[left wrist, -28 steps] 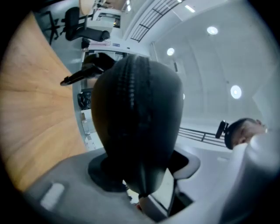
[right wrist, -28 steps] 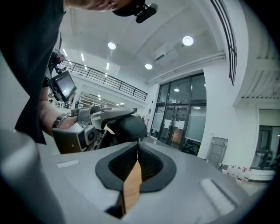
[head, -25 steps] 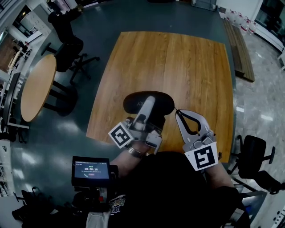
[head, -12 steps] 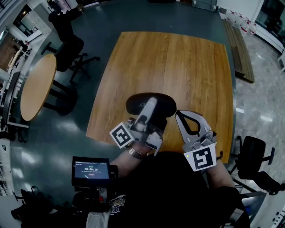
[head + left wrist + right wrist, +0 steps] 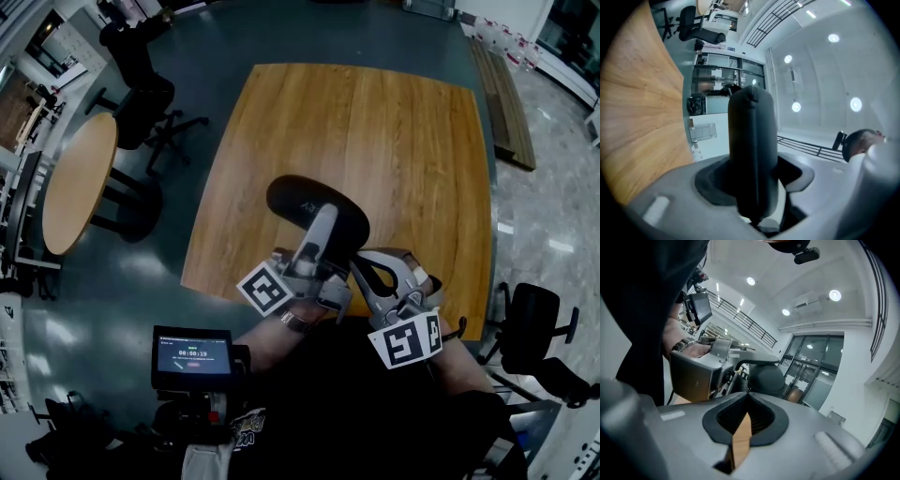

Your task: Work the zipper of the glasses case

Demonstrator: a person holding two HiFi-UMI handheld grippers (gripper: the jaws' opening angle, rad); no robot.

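Head view shows my left gripper (image 5: 325,221) reaching forward over the near part of the wooden table (image 5: 394,141), and it has hold of the black glasses case (image 5: 300,200). The case is oval and dark, it lies across the jaws and sticks out to both sides of them, more to the left. In the left gripper view the jaws stand partly apart, and the dark body of the case fills the space between them, with both pads pressed on its sides. My right gripper (image 5: 357,264) is just beside the left one, with its tips turned toward the near right end of the case. In the right gripper view its jaws are closed fully, tip against tip, and I see nothing between them. The rounded end of the case stands right behind the tips, but I cannot tell if they touch it. Whether the case rests on the table I also cannot tell. A small screen (image 5: 192,357) glows below my left arm.
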